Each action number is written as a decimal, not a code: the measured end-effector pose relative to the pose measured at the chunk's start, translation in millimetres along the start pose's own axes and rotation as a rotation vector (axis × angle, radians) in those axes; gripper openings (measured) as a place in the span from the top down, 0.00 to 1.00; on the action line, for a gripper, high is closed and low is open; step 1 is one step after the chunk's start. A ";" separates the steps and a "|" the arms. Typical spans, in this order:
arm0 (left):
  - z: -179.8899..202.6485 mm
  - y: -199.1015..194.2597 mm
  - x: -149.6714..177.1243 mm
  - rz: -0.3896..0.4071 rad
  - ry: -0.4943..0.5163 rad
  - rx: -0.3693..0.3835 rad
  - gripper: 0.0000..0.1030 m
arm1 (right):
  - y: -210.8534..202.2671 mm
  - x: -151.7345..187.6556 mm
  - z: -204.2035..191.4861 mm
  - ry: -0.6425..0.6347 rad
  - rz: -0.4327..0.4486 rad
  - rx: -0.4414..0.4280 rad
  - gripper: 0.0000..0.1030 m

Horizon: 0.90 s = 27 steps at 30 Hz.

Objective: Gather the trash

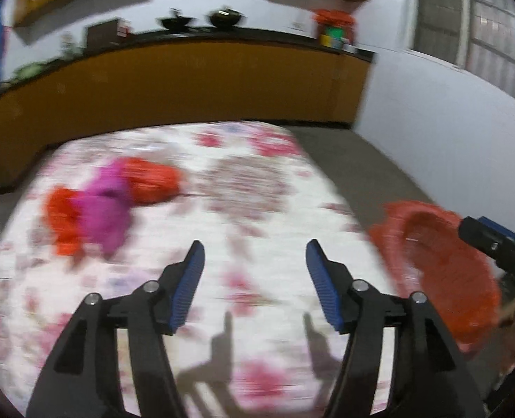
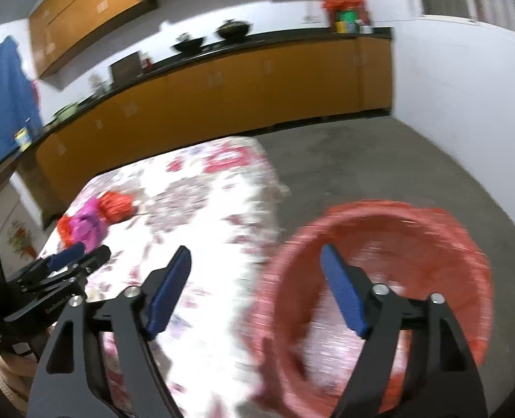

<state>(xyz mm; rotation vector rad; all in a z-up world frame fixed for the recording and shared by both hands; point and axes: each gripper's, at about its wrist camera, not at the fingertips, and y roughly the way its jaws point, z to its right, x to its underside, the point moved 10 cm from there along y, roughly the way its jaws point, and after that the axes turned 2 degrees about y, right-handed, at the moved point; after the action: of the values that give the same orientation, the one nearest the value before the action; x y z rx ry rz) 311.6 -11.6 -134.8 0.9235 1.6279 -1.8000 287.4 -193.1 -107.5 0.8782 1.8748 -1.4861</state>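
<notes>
Both grippers, the left gripper [image 1: 255, 268] and right gripper [image 2: 255, 275], are hanging open and empty. Crumpled red and pink wrappers [image 1: 109, 205] are lying far left on the flowery tablecloth [image 1: 243, 181]. The red plastic basket [image 2: 414, 244] is waiting right. Next: grabbing wrappers, probably.

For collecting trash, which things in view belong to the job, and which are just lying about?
Job: red and magenta wrappers on the floral tablecloth; red basket; left gripper; right gripper.
Lying about: black woks, yellow tin, blue cloth.
</notes>
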 end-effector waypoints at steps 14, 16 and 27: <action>-217.2 5.9 29.9 -0.073 -0.205 -0.311 0.20 | 120.9 21.3 -122.3 -0.139 -0.106 0.049 0.02; -225.7 12.9 34.5 -0.098 -0.220 -0.317 0.19 | 132.4 24.2 -124.3 -0.138 -0.126 0.063 0.02; -248.0 46.7 40.6 -0.203 -0.256 -0.317 0.13 | 184.6 37.4 -142.2 -0.156 -0.287 0.119 0.02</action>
<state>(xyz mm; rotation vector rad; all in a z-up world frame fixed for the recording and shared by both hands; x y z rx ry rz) 355.4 230.4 -204.5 0.3818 1.8177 -1.6410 404.1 -19.3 -216.4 0.5416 1.8698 -1.7987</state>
